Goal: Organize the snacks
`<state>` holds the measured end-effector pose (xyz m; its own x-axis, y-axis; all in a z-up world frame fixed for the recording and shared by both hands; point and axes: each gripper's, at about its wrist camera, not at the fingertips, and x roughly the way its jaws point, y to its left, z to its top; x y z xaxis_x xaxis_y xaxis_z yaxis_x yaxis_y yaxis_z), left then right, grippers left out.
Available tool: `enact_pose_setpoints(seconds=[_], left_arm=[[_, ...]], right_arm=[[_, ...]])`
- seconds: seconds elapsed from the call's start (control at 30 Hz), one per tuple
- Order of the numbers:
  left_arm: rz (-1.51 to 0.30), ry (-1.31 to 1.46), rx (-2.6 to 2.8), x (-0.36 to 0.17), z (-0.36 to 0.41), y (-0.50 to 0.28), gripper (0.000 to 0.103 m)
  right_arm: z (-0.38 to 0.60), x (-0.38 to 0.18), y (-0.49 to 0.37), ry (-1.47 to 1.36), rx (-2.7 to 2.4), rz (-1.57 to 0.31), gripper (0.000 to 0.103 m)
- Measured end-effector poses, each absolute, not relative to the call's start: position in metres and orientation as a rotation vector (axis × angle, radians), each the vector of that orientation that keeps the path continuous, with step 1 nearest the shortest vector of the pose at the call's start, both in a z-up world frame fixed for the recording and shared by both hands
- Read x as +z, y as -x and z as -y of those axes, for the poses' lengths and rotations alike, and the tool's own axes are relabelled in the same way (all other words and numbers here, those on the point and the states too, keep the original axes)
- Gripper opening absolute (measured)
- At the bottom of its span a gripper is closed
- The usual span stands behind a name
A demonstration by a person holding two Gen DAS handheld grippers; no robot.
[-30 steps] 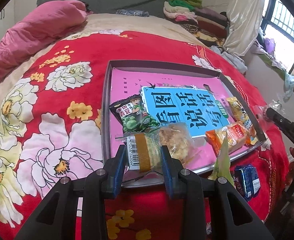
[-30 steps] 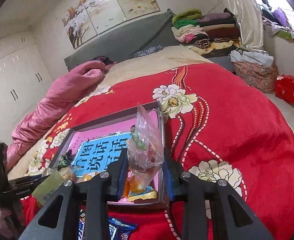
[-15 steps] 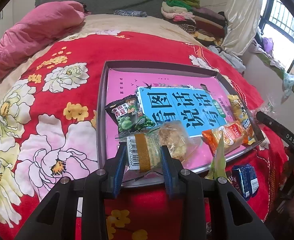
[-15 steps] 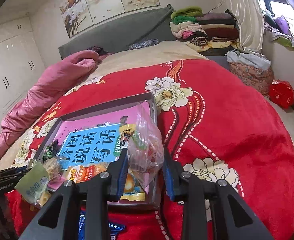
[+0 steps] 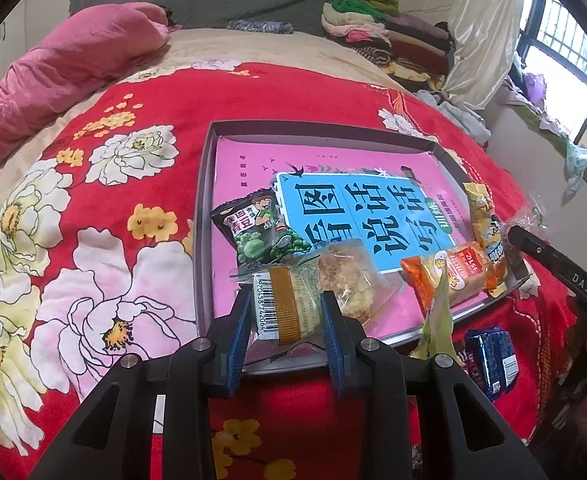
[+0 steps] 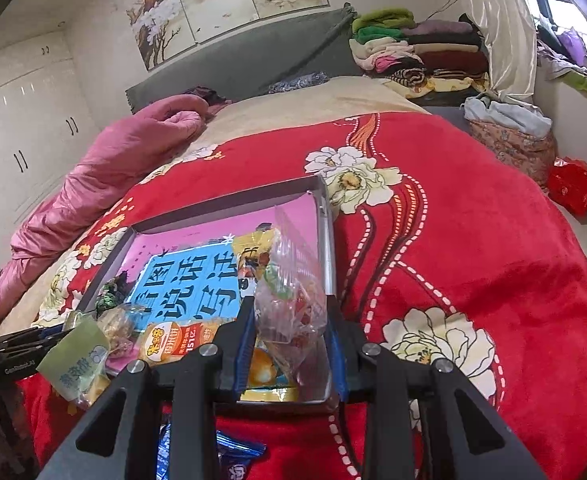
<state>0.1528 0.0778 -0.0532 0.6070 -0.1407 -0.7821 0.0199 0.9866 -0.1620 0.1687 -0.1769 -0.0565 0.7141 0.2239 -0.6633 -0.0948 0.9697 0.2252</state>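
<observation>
Daylight comes in from the window (image 5: 561,92) on my right, bright and slightly blown out there. Colours vivid, shadows soft. Heavy fisheye bending, black corners. Centre sharp, edges a bit smeared.

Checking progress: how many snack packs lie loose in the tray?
3: green pea pack at left, orange pack near front, yellow pack along right rim. More may be hidden.

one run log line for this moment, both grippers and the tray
left gripper: shut on pastry packet | right gripper: shut on clear candy bag | tray: four snacks inside
</observation>
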Motion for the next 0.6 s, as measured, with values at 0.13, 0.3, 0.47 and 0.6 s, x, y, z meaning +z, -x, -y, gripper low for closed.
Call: enact_pose_setpoints(seconds=[0.13,0.3,0.47,0.6], left_arm=[[-0.918,0.14,-0.089,-0.0541,-0.0783,-0.1528,0.035],[-0.919,0.138,-0.087,-0.0547,-0.0792,-0.153,0.035],[-0.927,0.14,-0.078,-0.0571,-0.081,-0.1531,0.035],[-0.926,0.138,-0.076,-0.0571,-0.0811,-0.1536,0.035]], right_arm=[[0.1745,-0.0581,-0.1674,-0.184,0.182,-0.764,0.033],[0.1717,-0.0579,-0.1652,-0.201,0.211,-0.765,0.033],[0.1676,-0.057,-0.1647,-0.195,0.231,-0.761,0.033],[0.1692,-0.0577,-0.1654,-0.199,0.221,-0.764,0.033]])
